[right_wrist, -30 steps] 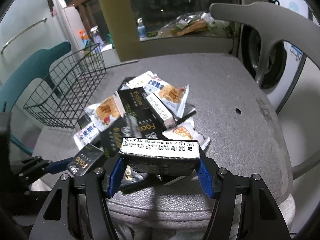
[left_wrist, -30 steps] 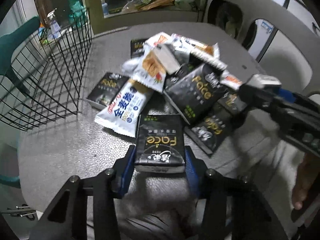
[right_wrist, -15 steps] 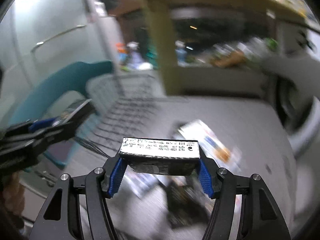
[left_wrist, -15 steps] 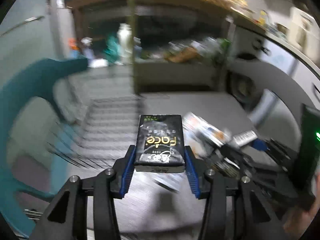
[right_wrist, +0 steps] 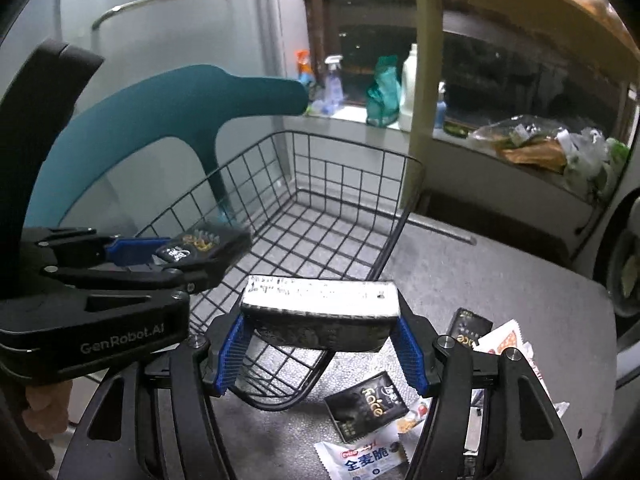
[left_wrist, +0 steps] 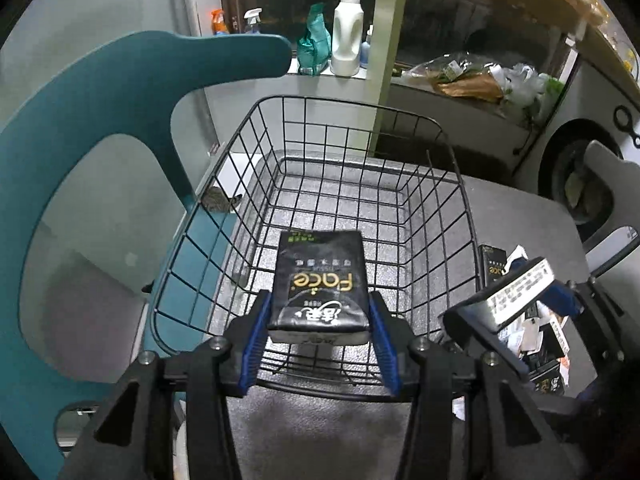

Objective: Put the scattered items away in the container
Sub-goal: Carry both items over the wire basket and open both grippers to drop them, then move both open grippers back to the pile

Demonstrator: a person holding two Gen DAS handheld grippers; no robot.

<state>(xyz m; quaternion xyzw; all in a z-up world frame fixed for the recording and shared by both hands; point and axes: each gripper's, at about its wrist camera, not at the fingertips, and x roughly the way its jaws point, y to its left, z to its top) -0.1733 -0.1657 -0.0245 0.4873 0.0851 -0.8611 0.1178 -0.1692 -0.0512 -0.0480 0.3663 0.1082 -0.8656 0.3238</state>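
Observation:
A black wire basket (left_wrist: 344,148) stands on the grey table; it also shows in the right wrist view (right_wrist: 320,184). My left gripper (left_wrist: 320,320) is shut on a black "Face" tissue pack (left_wrist: 320,276) and holds it over the basket's near rim. My right gripper (right_wrist: 320,344) is shut on another black tissue pack (right_wrist: 320,312), held edge-on beside the basket's near right corner. The left gripper (right_wrist: 192,252) with its pack shows at left in the right wrist view. The right gripper's pack (left_wrist: 516,296) shows at right in the left wrist view.
Loose black packs (right_wrist: 368,404) and white snack packets (right_wrist: 364,456) lie on the table right of the basket. A teal chair (left_wrist: 80,152) stands left of the table. A washing machine (left_wrist: 576,184) is at far right. Bottles (left_wrist: 346,36) stand on a ledge behind.
Both grippers have lifted their packs off the pile and swung left to the basket. The left pack now hangs over the basket; the right one is beside it.

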